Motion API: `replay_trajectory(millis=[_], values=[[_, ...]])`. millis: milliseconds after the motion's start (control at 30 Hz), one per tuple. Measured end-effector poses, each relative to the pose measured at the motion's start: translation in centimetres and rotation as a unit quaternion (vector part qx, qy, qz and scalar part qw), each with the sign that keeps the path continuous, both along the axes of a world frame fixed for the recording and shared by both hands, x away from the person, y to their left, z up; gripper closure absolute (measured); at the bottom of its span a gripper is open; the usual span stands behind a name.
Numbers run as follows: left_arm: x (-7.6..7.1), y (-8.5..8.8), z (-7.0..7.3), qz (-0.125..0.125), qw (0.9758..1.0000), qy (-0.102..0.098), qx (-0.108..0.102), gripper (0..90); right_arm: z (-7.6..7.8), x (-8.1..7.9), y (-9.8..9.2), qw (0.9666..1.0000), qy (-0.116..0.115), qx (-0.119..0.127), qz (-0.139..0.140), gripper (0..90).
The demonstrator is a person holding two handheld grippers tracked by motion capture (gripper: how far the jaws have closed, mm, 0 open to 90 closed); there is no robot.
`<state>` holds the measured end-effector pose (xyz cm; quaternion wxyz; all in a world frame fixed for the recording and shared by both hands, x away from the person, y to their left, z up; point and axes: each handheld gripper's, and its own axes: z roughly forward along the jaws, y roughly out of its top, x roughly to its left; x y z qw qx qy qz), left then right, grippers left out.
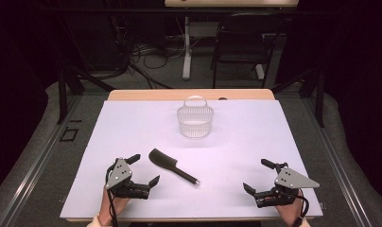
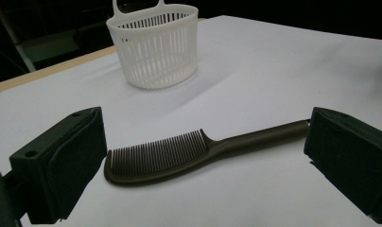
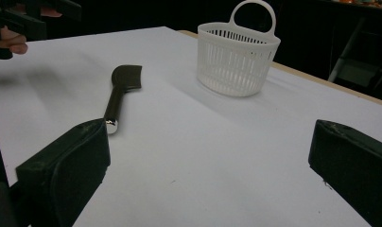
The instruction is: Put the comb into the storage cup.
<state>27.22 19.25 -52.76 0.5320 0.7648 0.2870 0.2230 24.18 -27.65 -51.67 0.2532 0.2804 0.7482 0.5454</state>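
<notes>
Both grippers, left gripper (image 1: 143, 168) and right gripper (image 1: 258, 174), have jaws wide apart; the comb (image 1: 172, 165) lies flat between them, near the left one.

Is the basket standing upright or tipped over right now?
Upright. The basket stands on its base on the white table, rim and handle loop on top; the comb lies flat nearer the person.

Surface (image 1: 255, 137): I see white sheet over wood.
Chair (image 1: 241, 42): behind the surface, I see it dark, folding.
Cables (image 1: 146, 56): floor, left of chair.
</notes>
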Motion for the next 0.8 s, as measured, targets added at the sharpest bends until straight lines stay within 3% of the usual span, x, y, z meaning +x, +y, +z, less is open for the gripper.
replay_trajectory(millis=[800], values=[[1.7, -3.8, 0.5, -0.029, 0.9989, 0.033, 0.016, 0.0, -0.1, 0.0, 0.0, 1.0000, 0.005, -0.001, -0.003, 0.0]])
